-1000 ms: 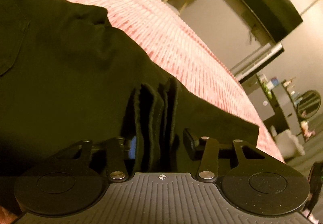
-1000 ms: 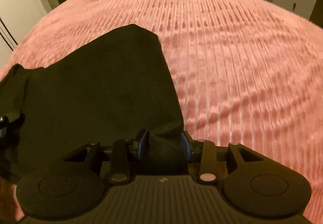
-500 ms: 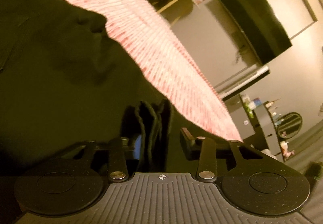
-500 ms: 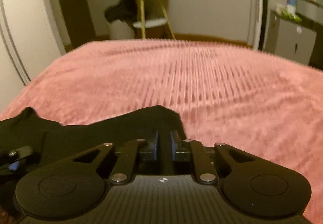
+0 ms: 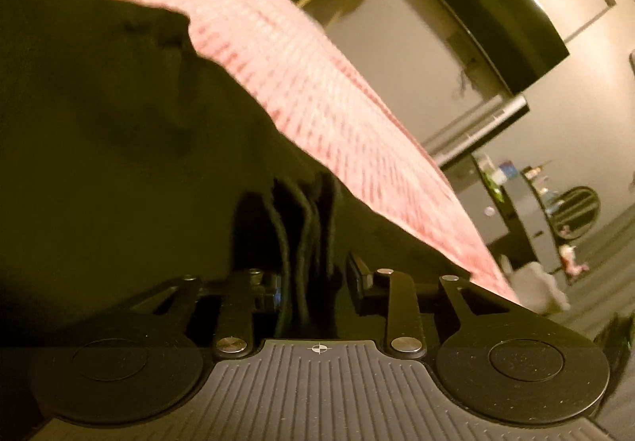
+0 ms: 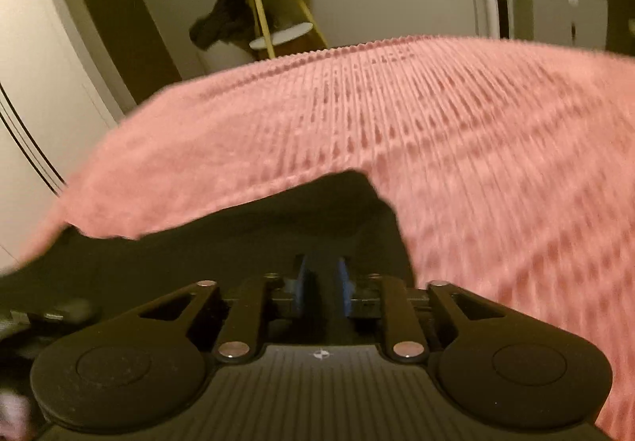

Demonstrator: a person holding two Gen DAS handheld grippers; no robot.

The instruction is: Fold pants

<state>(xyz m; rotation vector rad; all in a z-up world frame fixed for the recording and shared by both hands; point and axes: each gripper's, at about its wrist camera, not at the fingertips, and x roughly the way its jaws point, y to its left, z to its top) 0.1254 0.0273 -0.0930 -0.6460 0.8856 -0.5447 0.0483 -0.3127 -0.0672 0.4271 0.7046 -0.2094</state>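
Black cloth fills your left wrist view: the dark cotton pants (image 5: 119, 147) spread ahead and to the left of the left tool (image 5: 313, 278), lying on the pink ribbed bedspread (image 5: 317, 76). Several stacked edges of the pants stand bunched between the pads; the gap looks narrow and the left pad presses the layers, so read it as holding the fold. The pants' edge runs diagonally from upper left down to lower right, past the tool. Your left hand is tilted, with the bed's horizon slanting steeply.

Right wrist view: the right tool (image 6: 321, 286) sits at the near edge of the same pants, blue pads (image 6: 344, 284) close together with dark fabric pinched between them. The pants extend ahead and off to the left, their far corner pointing forward; bedspread lies open to the right and beyond. This hand is pitched nearly level, looking across the bed.

Both tools share one edge, so the next carry likely goes forward along the pants' length.
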